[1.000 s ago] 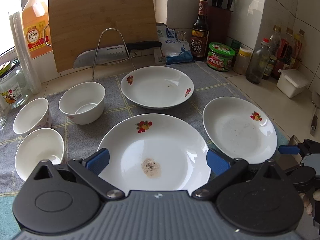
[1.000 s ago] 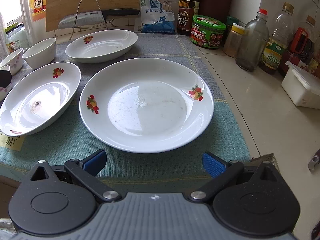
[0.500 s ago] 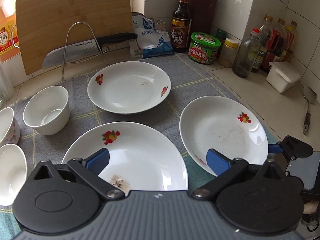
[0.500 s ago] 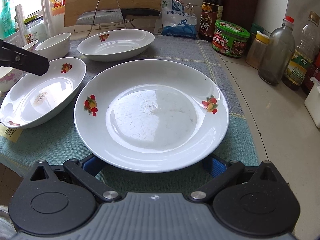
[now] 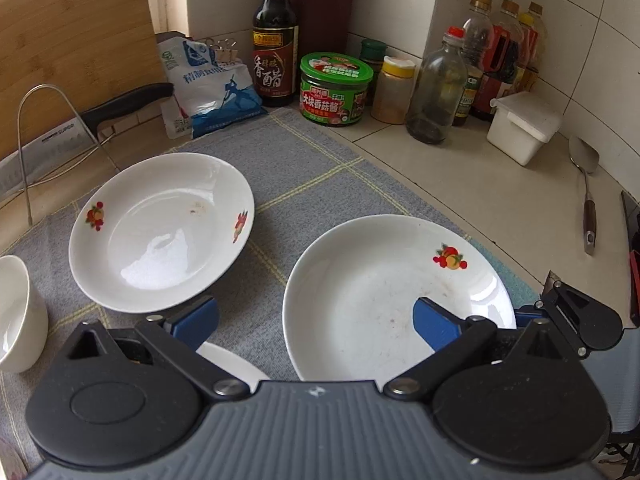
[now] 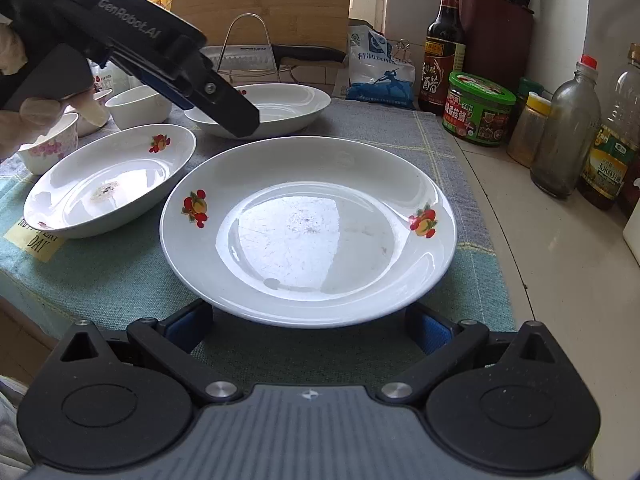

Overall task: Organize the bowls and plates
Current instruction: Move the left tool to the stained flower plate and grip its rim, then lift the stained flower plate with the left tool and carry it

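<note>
Three white plates with fruit prints lie on a grey-green cloth. The right plate has its near rim just above and between my right gripper's wide-apart blue fingers; the gripper is open and holds nothing. My left gripper is open too, hovering above the cloth between the far plate and the right plate. It reaches in from the upper left of the right wrist view. The left plate carries a patch of residue. White bowls stand at the left.
Along the back wall stand a cutting board, a knife on a wire rack, a salt bag, a vinegar bottle and a green-lidded jar. Bottles, a white box and a spatula occupy the right counter.
My left gripper has swung right and forward, from over the left plate to between the far and right plates. The right gripper has closed in on the right plate's near rim.
</note>
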`<action>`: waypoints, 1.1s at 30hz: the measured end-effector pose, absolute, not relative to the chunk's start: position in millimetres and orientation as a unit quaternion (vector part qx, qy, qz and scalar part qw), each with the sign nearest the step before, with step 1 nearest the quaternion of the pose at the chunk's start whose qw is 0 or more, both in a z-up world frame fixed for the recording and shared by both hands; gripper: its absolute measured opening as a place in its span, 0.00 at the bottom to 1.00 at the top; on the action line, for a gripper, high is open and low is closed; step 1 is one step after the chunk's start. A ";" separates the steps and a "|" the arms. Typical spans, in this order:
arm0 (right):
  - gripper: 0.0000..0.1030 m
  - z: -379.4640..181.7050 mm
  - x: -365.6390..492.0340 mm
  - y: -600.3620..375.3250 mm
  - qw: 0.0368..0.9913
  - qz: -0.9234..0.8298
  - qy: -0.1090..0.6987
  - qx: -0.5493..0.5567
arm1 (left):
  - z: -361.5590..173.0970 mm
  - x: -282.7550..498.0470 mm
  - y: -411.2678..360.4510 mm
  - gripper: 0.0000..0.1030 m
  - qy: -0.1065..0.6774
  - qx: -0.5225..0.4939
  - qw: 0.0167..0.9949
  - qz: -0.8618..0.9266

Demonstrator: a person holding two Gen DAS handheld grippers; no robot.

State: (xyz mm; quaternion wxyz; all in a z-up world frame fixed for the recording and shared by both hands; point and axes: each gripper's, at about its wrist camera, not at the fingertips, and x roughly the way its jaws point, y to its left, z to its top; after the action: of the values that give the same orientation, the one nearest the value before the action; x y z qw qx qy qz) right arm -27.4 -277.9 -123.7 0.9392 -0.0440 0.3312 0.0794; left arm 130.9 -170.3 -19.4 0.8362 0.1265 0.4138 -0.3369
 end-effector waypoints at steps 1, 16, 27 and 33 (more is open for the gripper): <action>1.00 -124.4 -27.9 -278.8 0.940 0.081 0.328 -0.045 | -20.4 134.5 -175.0 0.99 0.417 0.129 0.833 -0.340; 1.00 -124.8 -15.7 -287.9 0.935 0.110 0.331 -0.057 | -49.0 173.5 -219.8 0.92 0.464 0.186 0.759 -0.417; 1.00 -123.5 -14.3 -287.1 0.933 0.116 0.335 -0.062 | -56.0 181.8 -230.6 0.76 0.484 0.216 0.723 -0.442; 1.00 -120.8 -11.8 -283.9 0.930 0.114 0.343 -0.067 | -56.2 184.9 -231.4 0.76 0.492 0.214 0.717 -0.445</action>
State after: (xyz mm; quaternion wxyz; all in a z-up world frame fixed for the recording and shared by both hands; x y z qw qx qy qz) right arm -11.8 -283.9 -120.8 0.9301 -0.0666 0.3429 0.1135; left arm 184.9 -231.4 -56.2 0.7168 0.2141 0.4920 -0.4453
